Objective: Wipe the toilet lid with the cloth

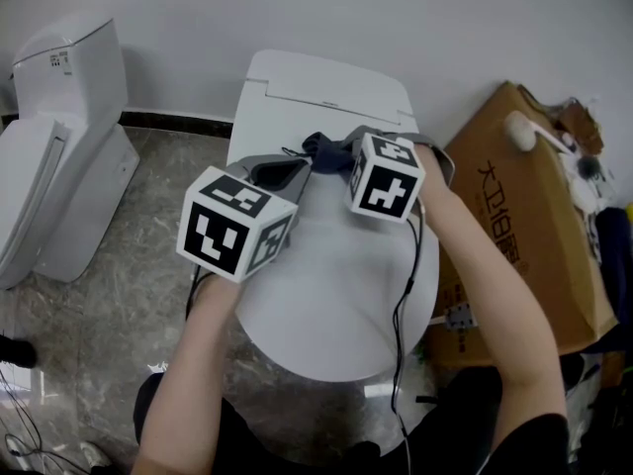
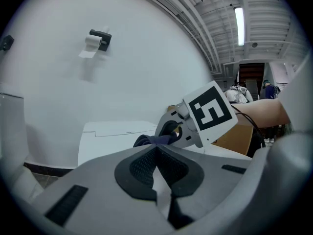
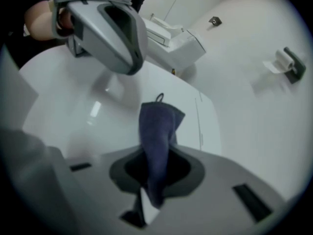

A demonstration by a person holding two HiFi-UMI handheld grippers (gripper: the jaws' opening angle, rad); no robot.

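There's the right claw (image 3: 155, 173) pinching the blue cloth (image 3: 159, 126) over the toilet lid (image 1: 326, 295), left claw (image 2: 157, 160) pressed together empty; I'd lower the cloth flat, then sweep broad overlapping strokes.

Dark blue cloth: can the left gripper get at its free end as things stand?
Probably yes. The dark blue cloth sticks out of the right gripper toward the left gripper, nothing between them above the white toilet lid; the left jaws, together, must open first.
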